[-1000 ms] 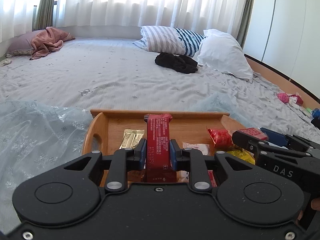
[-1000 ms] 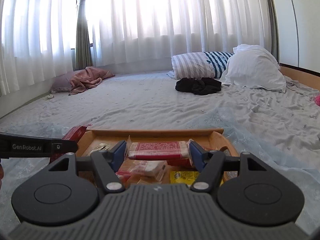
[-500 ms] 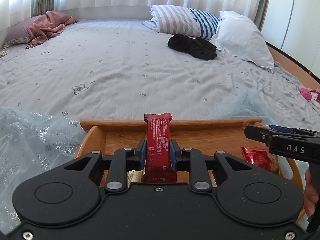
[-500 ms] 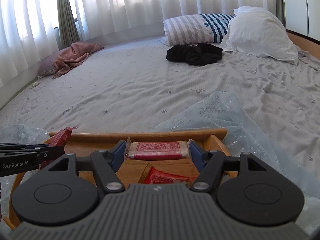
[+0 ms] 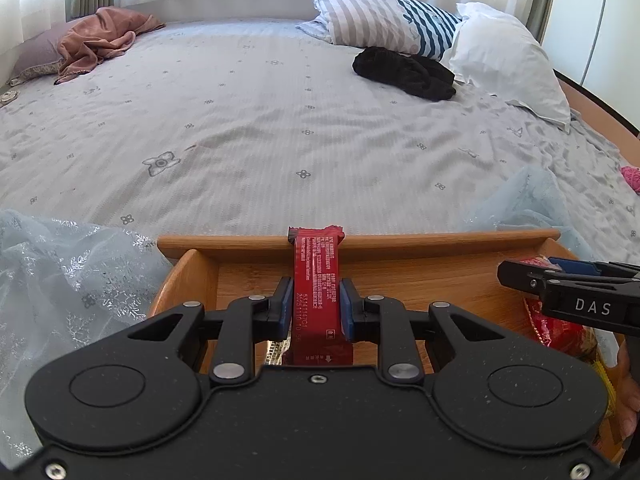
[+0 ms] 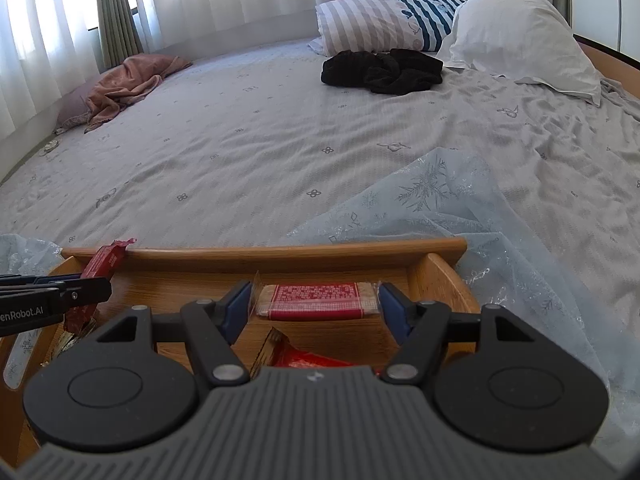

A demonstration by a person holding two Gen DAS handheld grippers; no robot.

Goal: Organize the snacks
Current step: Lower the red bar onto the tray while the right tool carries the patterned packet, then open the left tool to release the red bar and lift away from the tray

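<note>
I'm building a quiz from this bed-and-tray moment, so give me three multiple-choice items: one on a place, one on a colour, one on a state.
1. Where does the black garment lie?
A. On the bed in front of the pillows
B. Inside the wooden tray
C. On the pink cloth

2. What colour is the long snack bar in the left gripper?
A. Yellow
B. Red
C. Green

3. How is the right gripper?
A. Wide open and empty
B. Out of view
C. Shut on a wafer packet

Answers:
1 A: it sits on the sheet by the striped pillow, far beyond the wooden tray.
2 B: its wrapper is red with white print.
3 C: the fingers press both ends of the wafer packet.
</note>
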